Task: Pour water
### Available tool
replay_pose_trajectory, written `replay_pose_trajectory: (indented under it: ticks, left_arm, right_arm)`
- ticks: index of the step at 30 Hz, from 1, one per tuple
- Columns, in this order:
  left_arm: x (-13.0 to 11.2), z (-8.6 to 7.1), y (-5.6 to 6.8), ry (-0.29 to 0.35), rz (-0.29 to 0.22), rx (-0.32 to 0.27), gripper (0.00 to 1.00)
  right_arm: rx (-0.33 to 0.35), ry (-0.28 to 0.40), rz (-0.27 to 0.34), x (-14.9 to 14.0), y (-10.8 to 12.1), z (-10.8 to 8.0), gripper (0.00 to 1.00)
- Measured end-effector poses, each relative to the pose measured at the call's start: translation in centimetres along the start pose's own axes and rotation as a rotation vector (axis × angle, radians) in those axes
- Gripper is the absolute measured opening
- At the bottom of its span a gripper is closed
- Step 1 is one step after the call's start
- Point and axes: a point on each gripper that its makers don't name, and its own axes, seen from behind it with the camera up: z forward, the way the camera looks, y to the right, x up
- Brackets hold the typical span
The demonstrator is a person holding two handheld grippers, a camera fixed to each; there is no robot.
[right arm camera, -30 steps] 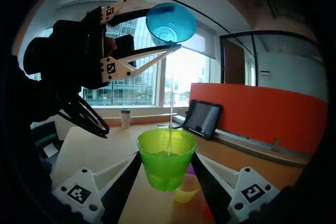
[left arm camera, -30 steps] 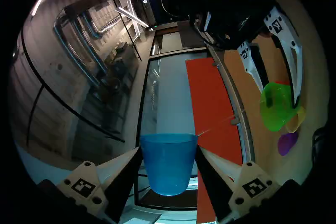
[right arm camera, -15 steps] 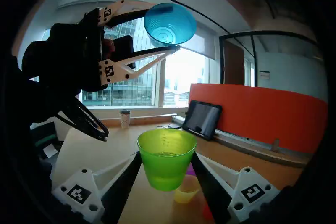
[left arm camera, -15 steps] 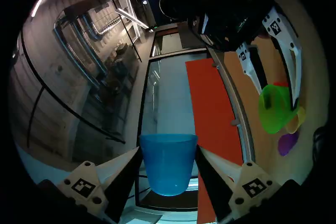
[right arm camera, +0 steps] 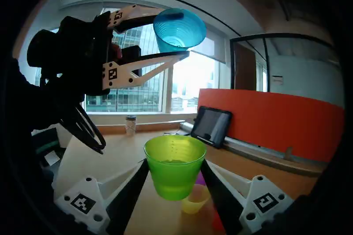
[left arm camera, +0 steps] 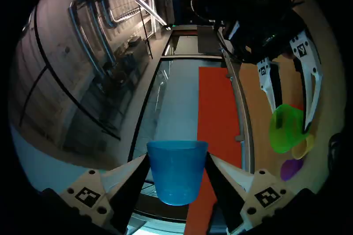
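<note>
A blue plastic cup (left arm camera: 177, 171) sits between the fingers of my left gripper (left arm camera: 176, 177), which is shut on it. In the right gripper view that blue cup (right arm camera: 178, 29) hangs high and tilted on its side, held by the left gripper (right arm camera: 170, 32). My right gripper (right arm camera: 175, 177) is shut on a green cup (right arm camera: 175, 171) with water in its lower part. In the left gripper view the green cup (left arm camera: 286, 128) shows at the right, clamped by the right gripper (left arm camera: 289, 118). No stream runs between the cups.
A yellow cup (right arm camera: 194, 199) and a purple cup (left arm camera: 291, 169) stand on the wooden table (right arm camera: 110, 151) below the green cup. A tablet (right arm camera: 212, 125) leans near an orange partition (right arm camera: 282, 116). A small jar (right arm camera: 129, 124) stands by the window sill.
The thin water stream from the blue cup into the green cup has stopped. The left gripper has turned the blue cup back toward level, and the green cup stays put.
</note>
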Motion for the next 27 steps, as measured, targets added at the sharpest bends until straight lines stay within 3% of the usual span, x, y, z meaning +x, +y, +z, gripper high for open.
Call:
replay_pose_trajectory:
  ticks: [12, 27]
  left_arm:
    - [-2.5, 0.6, 0.5, -0.066, -0.333, -0.012, 0.85]
    - [-3.9, 0.3, 1.0, -0.104, -0.677, -0.038, 0.85]
  right_arm:
    - [-0.010, 0.009, 0.000, 0.3, 0.2, -0.1, 0.87]
    - [-0.019, 0.017, -0.003, 0.5, 0.6, -0.5, 0.87]
